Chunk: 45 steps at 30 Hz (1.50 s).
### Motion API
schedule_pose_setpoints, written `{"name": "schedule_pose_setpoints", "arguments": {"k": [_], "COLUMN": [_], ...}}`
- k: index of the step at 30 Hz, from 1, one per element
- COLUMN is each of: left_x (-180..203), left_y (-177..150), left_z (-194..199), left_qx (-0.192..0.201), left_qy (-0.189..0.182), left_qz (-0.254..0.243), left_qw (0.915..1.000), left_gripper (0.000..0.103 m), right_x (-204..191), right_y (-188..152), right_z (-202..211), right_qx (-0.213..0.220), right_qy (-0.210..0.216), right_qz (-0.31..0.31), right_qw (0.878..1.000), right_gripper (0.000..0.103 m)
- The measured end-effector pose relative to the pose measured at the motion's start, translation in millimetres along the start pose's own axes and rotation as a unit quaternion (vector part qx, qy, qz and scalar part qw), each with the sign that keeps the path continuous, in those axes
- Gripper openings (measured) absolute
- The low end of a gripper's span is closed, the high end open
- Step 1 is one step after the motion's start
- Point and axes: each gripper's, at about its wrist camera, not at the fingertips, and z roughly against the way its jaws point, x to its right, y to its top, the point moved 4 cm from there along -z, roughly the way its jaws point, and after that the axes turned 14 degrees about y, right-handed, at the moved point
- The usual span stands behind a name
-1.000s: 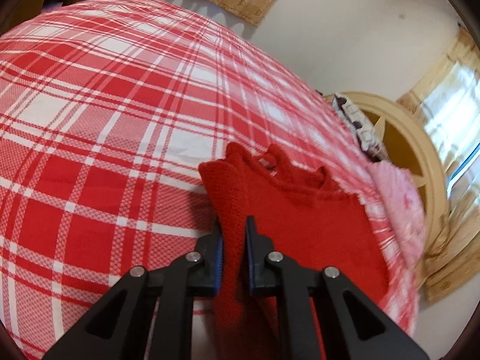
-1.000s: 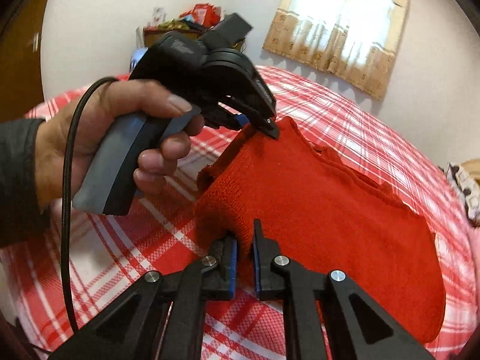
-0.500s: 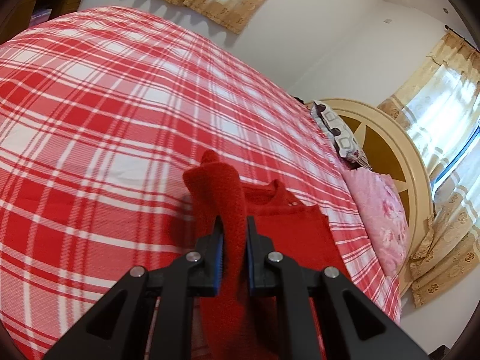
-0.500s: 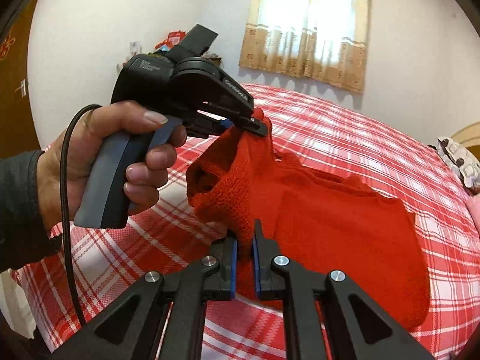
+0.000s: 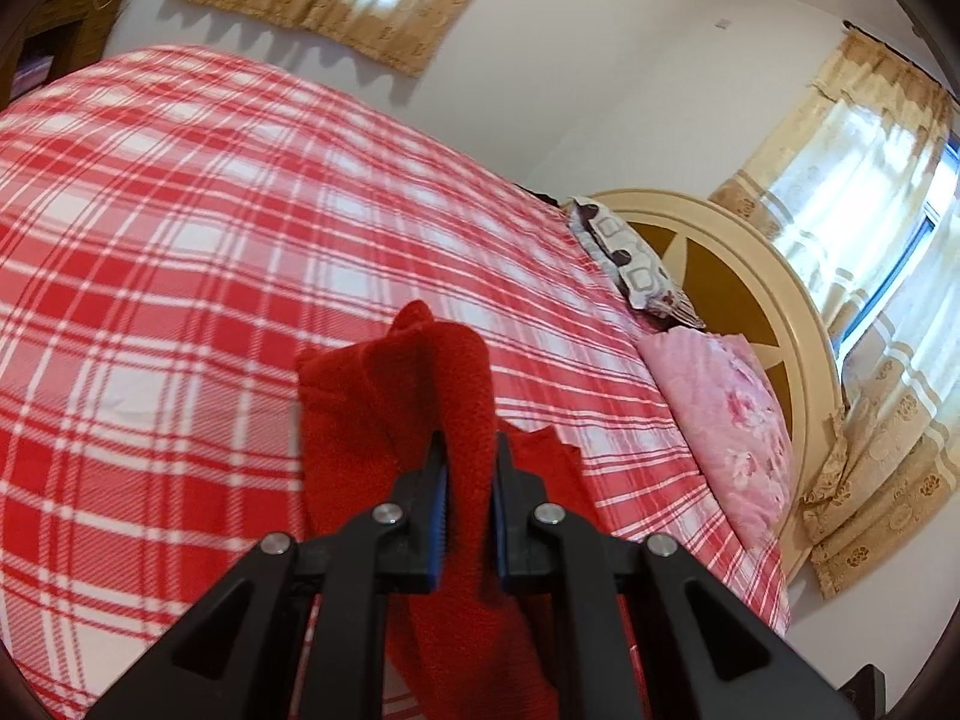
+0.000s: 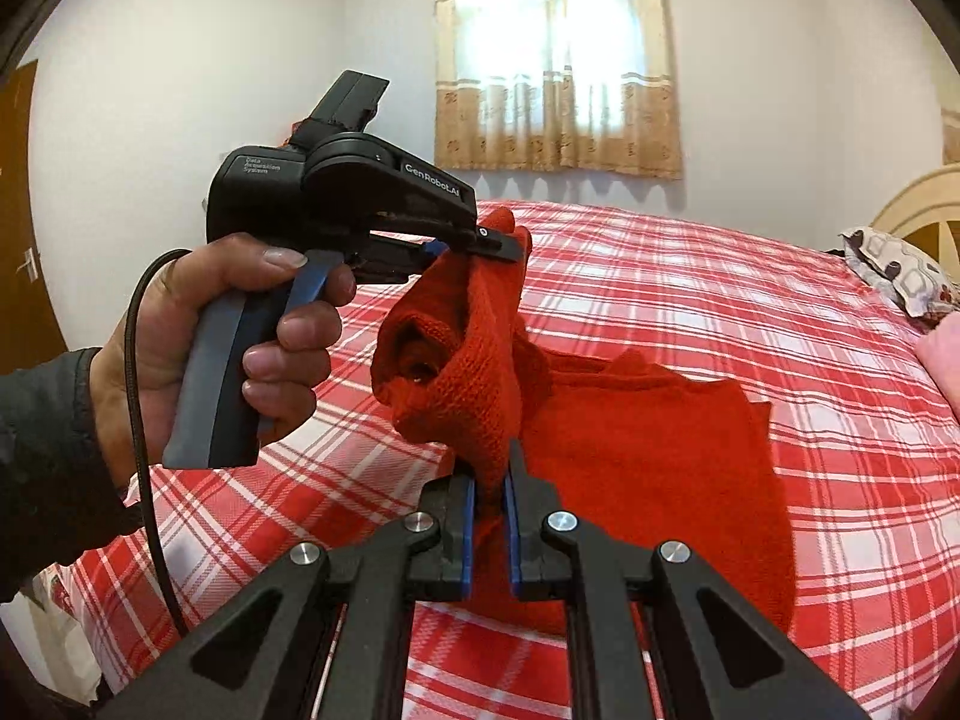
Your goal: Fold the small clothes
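Note:
A small red knitted sweater (image 6: pixel 648 468) lies partly on the bed's red-and-white plaid cover (image 6: pixel 750 300), with its near-left side lifted off the cover. My left gripper (image 5: pixel 468 468) is shut on a raised fold of the red sweater (image 5: pixel 420 384); seen in the right wrist view, the left gripper (image 6: pixel 504 246) grips the upper edge, held by a person's hand (image 6: pixel 264 324). Lower down, my right gripper (image 6: pixel 489 492) is shut on another edge of the same fold. The fabric hangs bunched between the two grips.
A cream round headboard (image 5: pixel 738 276) stands at the bed's right end, with a patterned pillow (image 5: pixel 630 264) and a pink floral pillow (image 5: pixel 726 420). Curtained windows (image 6: pixel 558 66) lie beyond the bed. The left gripper's black cable (image 6: pixel 144 420) hangs down.
Both grippers have risen and carried the sweater's gripped edge up and rightward over the part lying on the bed. The lifted fold now hangs higher and more bunched.

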Motion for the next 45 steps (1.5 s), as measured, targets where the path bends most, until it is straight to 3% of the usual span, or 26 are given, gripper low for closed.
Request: {"name": "schedule_pose_setpoints", "arguments": {"k": [12, 23, 34, 38, 40, 43, 45], "left_x": [52, 110, 151, 158, 154, 141, 122], "left_y": [-1, -17, -53, -63, -65, -69, -74], "left_z": [-28, -56, -104, -93, -80, -57, -43], "left_qx": [-0.015, -0.034, -0.053, -0.032, -0.015, 0.026, 0.038], "left_qy": [-0.012, -0.019, 0.019, 0.041, 0.054, 0.074, 0.091], "left_qz": [-0.033, -0.096, -0.187, -0.217, -0.231, -0.241, -0.246], "left_qw": [0.9993, 0.9946, 0.9807, 0.9748, 0.9713, 0.9673, 0.9643], "left_gripper": [0.012, 0.012, 0.014, 0.027, 0.056, 0.064, 0.07], "right_x": [48, 86, 140, 142, 144, 148, 151], "right_y": [-6, -33, -81, -86, -89, -94, -97], "right_z": [34, 53, 51, 52, 54, 60, 68], "right_qx": [0.02, 0.008, -0.011, -0.014, -0.016, -0.017, -0.016], "right_qy": [-0.012, -0.02, -0.001, 0.002, 0.005, 0.017, -0.008], "right_qz": [-0.055, -0.114, -0.24, -0.245, -0.256, -0.277, -0.281], "right_qw": [0.998, 0.993, 0.971, 0.969, 0.966, 0.961, 0.959], "right_gripper": [0.007, 0.007, 0.007, 0.007, 0.007, 0.011, 0.028]}}
